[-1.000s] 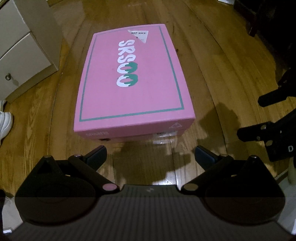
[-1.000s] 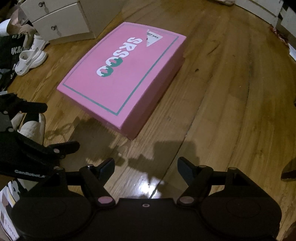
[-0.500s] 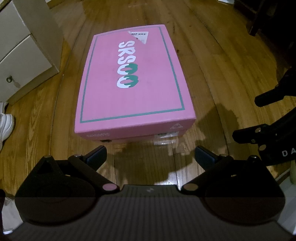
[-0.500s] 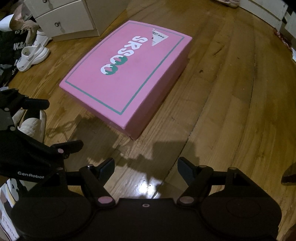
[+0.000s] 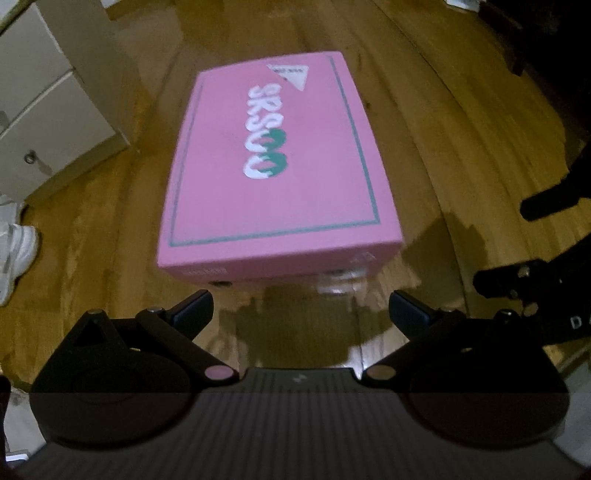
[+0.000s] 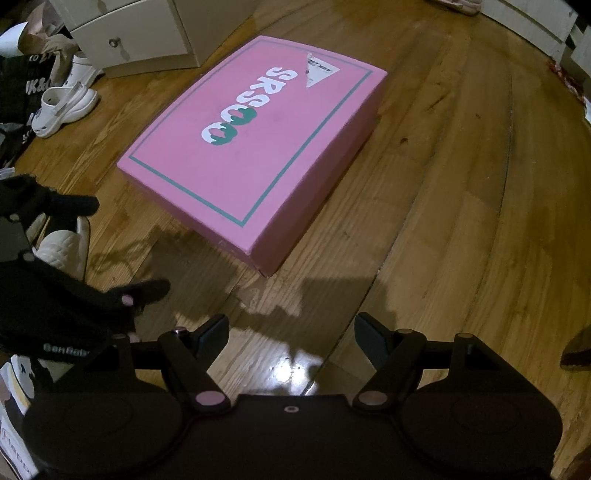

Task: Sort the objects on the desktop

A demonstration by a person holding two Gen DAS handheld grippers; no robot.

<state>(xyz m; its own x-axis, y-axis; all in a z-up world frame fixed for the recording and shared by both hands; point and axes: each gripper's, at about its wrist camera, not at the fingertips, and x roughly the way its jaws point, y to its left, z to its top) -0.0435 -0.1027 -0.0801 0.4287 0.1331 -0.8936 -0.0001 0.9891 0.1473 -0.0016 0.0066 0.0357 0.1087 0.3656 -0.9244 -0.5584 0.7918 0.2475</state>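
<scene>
A closed pink shoe box [image 5: 277,177] with white and green lettering and a green border lies flat on the wooden floor; the right wrist view shows the same pink box [image 6: 251,147] from its right corner. My left gripper [image 5: 301,310] hangs open just short of the box's near end, nothing between its fingers. My right gripper [image 6: 291,332] is open too, over bare floor to the right of the box's near corner. The left gripper [image 6: 74,266] appears at the left edge of the right wrist view.
A pale drawer cabinet [image 5: 48,107] stands left of the box, also the cabinet [image 6: 136,33] in the right wrist view. White shoes [image 6: 62,103] and a dark bag [image 6: 22,85] lie at far left. Another white shoe [image 5: 14,254] sits by the left edge.
The box sits a little further right and up in both views, and the left wrist picture is now slightly blurred. Both grippers stay open as before.
</scene>
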